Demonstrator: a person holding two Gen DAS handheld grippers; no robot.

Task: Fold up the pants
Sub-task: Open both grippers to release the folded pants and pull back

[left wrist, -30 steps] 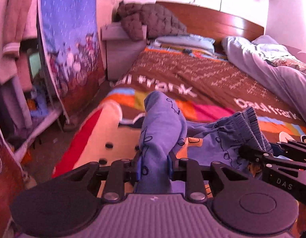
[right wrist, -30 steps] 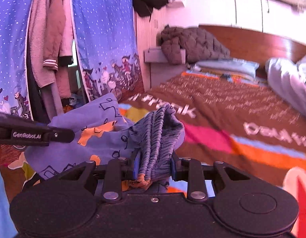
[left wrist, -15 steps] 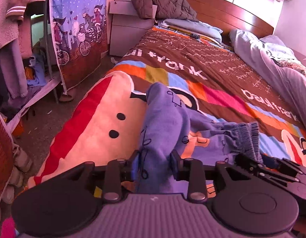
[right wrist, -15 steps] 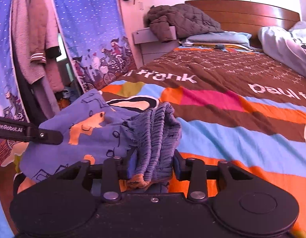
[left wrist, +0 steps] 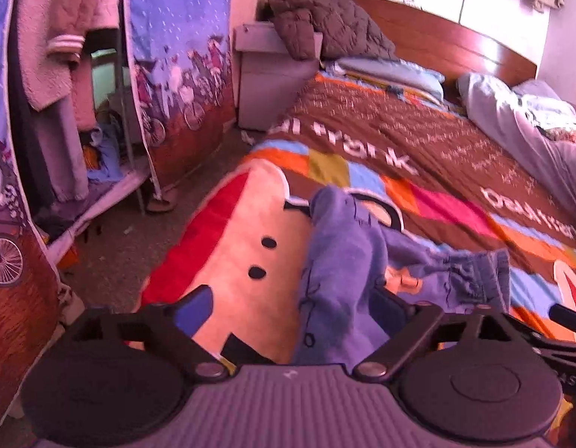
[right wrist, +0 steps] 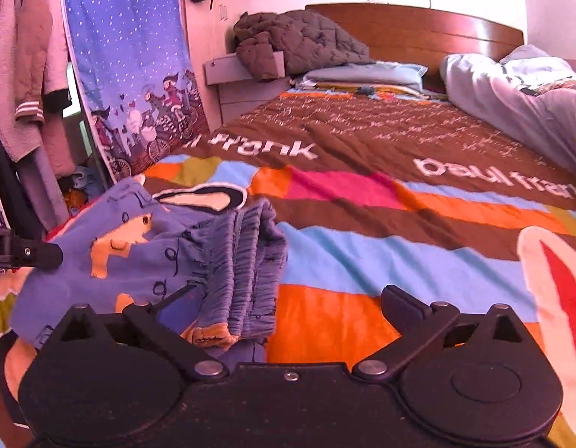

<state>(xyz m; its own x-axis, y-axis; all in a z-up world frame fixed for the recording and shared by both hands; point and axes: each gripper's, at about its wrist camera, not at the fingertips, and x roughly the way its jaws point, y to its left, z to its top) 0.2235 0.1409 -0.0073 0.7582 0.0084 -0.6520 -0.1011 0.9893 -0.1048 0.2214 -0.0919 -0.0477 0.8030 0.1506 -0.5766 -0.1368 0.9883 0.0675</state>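
Blue printed pants (left wrist: 344, 261) lie bunched on the colourful bedspread (left wrist: 456, 171). My left gripper (left wrist: 291, 306) is open, its jaws spread wide; a fold of the pants lies between them, against the right finger. In the right wrist view, the pants (right wrist: 168, 250) rest on the bedspread (right wrist: 400, 224) with the gathered waistband (right wrist: 247, 261) between the spread jaws of my open right gripper (right wrist: 284, 306). The left gripper's fingertip (right wrist: 38, 255) shows at the left edge. The right gripper's fingertip (left wrist: 567, 315) shows at the left wrist view's right edge.
A wooden headboard (left wrist: 437, 33), pillows (left wrist: 392, 69) and a rumpled grey duvet (left wrist: 530, 123) are at the far end. A nightstand (left wrist: 265, 74) with a dark jacket (left wrist: 325, 30) stands left of the bed. A fabric wardrobe (left wrist: 176, 74) with hanging clothes lines the left side.
Both grippers have opened and let go of the pants, which now lie on the bedspread. The waistband has dropped from the right gripper's hold.
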